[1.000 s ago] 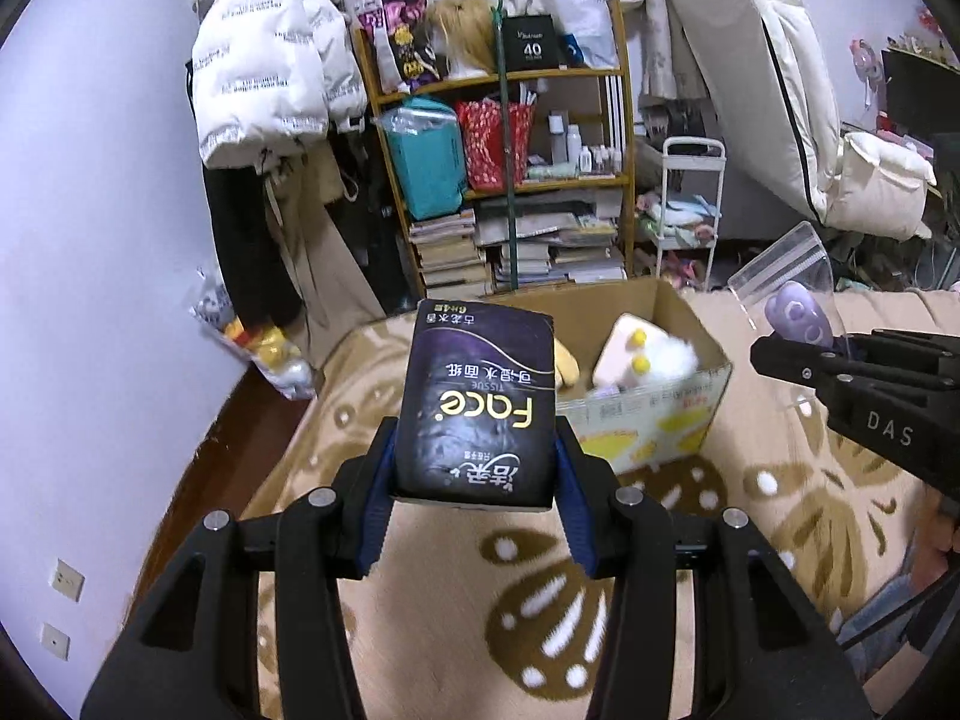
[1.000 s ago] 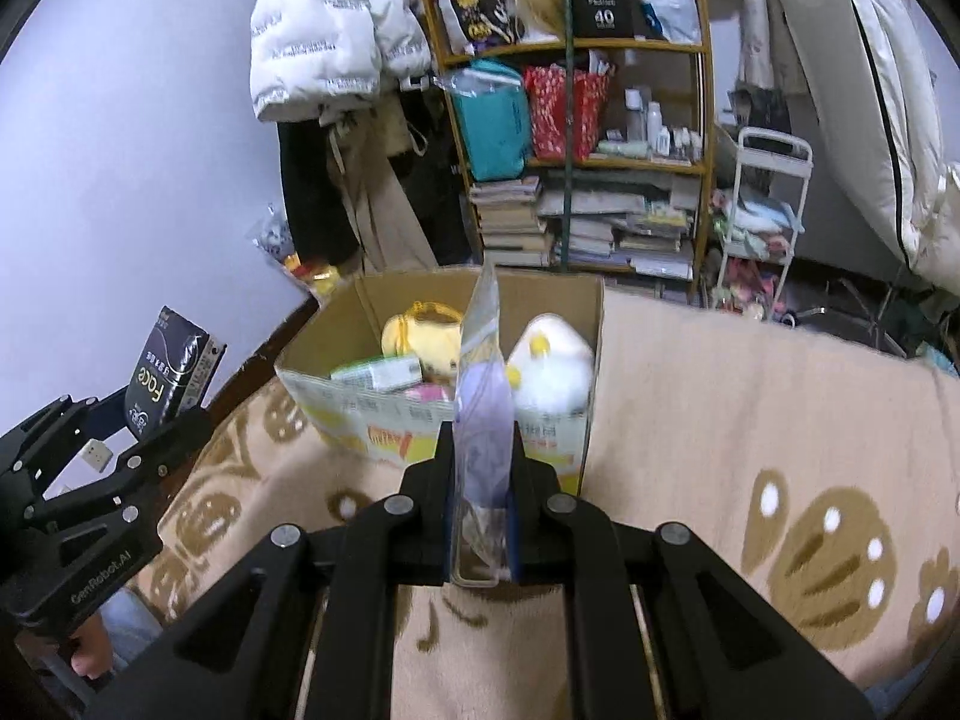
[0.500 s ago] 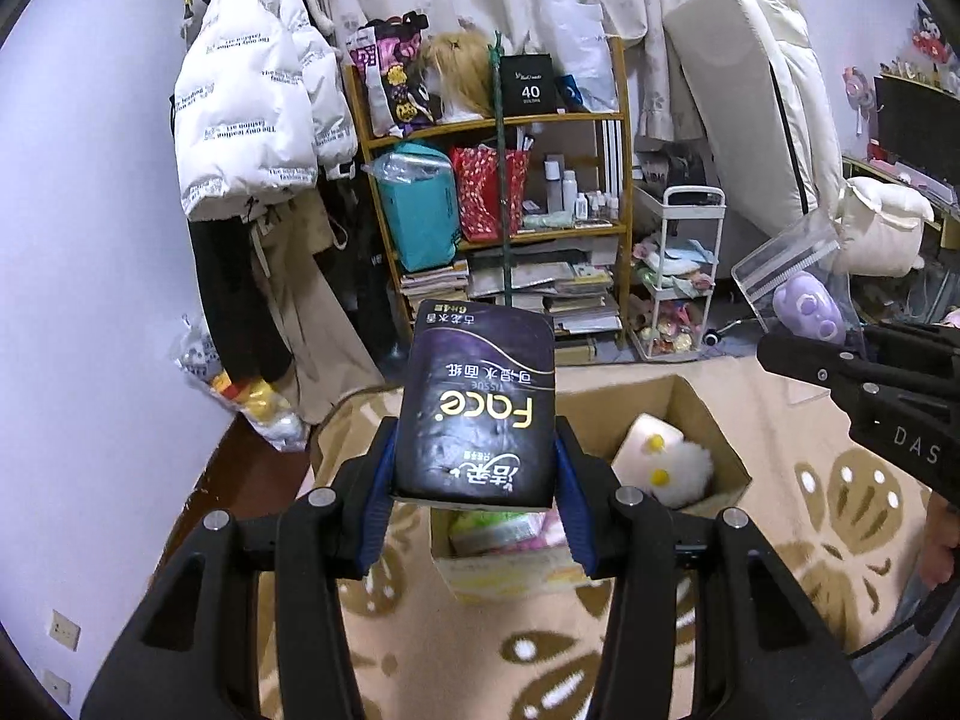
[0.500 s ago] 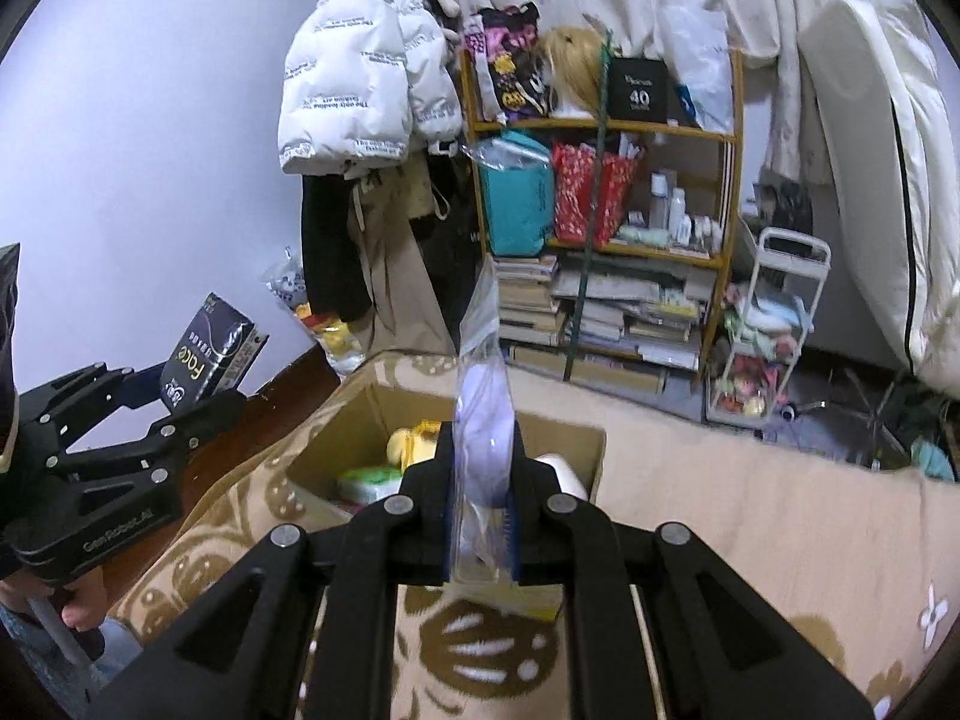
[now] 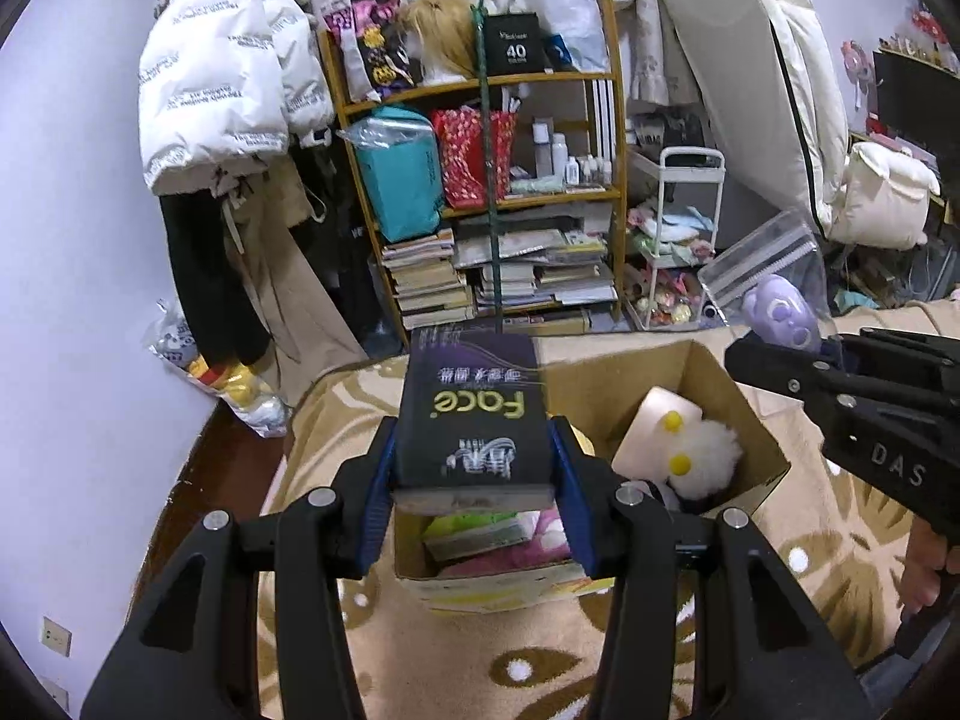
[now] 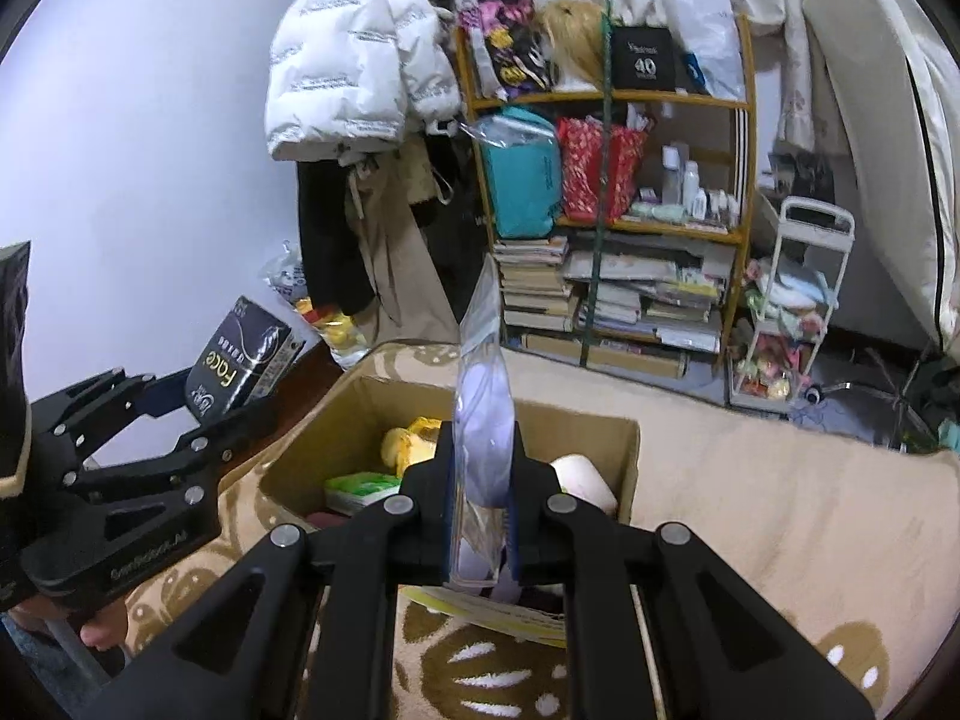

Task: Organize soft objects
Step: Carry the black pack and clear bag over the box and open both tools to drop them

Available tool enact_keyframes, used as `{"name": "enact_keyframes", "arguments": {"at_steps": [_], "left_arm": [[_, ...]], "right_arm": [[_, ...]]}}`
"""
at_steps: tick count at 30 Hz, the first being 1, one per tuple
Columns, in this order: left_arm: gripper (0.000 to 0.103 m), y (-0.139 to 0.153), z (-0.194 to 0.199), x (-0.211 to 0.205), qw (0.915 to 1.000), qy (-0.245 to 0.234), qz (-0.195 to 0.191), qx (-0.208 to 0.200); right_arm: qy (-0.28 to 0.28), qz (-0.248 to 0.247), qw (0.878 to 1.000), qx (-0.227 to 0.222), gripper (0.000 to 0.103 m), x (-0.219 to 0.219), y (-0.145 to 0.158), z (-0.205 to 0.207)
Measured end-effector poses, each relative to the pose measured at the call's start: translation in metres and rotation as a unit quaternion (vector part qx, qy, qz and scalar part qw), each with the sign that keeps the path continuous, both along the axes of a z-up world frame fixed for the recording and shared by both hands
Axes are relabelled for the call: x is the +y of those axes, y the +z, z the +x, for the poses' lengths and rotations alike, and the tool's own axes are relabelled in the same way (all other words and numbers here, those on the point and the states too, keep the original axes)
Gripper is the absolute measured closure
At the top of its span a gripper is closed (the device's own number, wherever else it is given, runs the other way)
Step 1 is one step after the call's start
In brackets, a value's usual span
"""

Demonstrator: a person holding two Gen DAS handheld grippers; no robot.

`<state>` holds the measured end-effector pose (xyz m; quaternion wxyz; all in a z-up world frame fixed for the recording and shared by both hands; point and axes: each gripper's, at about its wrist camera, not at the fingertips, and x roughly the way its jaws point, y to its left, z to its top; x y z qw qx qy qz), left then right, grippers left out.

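Note:
My left gripper (image 5: pixel 474 495) is shut on a dark tissue pack (image 5: pixel 474 420) marked "Face", held above the near left part of an open cardboard box (image 5: pixel 744 414). The same tissue pack (image 6: pixel 240 360) shows at the left of the right wrist view. My right gripper (image 6: pixel 480 516) is shut on a clear zip bag (image 6: pixel 483 408) with a purple soft toy inside, upright over the box (image 6: pixel 624 438). From the left wrist view that bag (image 5: pixel 774 294) hangs at the box's right. Inside lie a white plush (image 5: pixel 702 450), a yellow toy (image 6: pixel 408 444) and a green pack (image 6: pixel 360 486).
The box stands on a beige patterned blanket (image 5: pixel 480 660). Behind it are a crowded wooden shelf (image 5: pixel 480 180), a white jacket (image 5: pixel 216 78) on the wall, a white cart (image 5: pixel 690 228) and a leaning mattress (image 5: pixel 750 60). A person's hand (image 5: pixel 924 570) holds the right gripper.
Both grippers have moved toward the box with their loads, and now hang over it. The box looks nearer and its inside shows more. Neither grip has changed.

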<state>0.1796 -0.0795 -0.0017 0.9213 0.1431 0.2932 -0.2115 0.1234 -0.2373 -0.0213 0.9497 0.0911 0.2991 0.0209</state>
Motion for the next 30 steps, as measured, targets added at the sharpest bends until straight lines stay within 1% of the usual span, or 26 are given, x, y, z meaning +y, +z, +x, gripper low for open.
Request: {"name": "enact_keyframes", "arguments": {"at_steps": [7, 11, 20, 21, 22, 23, 25, 30], "left_arm": [[0.056, -0.030, 0.010, -0.009, 0.9996, -0.005, 0.015, 0.025], [0.056, -0.041, 0.013, -0.013, 0.9991, -0.005, 0.021, 0.036], [0.056, -0.050, 0.020, -0.011, 0.9981, 0.001, 0.017, 0.059], [0.055, -0.050, 0.021, -0.010, 0.9980, 0.002, 0.016, 0.061], [0.053, -0.051, 0.021, -0.009, 0.9979, 0.004, 0.013, 0.064], [0.049, -0.050, 0.021, -0.008, 0.9979, 0.005, 0.011, 0.064], [0.047, -0.049, 0.020, -0.007, 0.9981, 0.006, 0.006, 0.061], [0.047, -0.046, 0.019, -0.008, 0.9986, 0.014, 0.018, 0.048]], "right_arm": [[0.002, 0.025, 1.000, 0.019, 0.090, -0.010, -0.021, 0.012], [0.008, 0.023, 0.999, 0.029, 0.089, -0.008, -0.030, 0.017], [0.016, 0.017, 0.998, 0.061, 0.089, -0.002, -0.049, 0.026], [0.016, 0.018, 0.998, 0.065, 0.089, -0.002, -0.051, 0.026], [0.016, 0.018, 0.997, 0.069, 0.089, -0.003, -0.052, 0.027], [0.016, 0.019, 0.997, 0.073, 0.089, -0.003, -0.054, 0.028], [0.016, 0.019, 0.997, 0.078, 0.089, -0.004, -0.057, 0.030], [0.019, 0.020, 0.996, 0.086, 0.088, -0.003, -0.061, 0.030]]}}
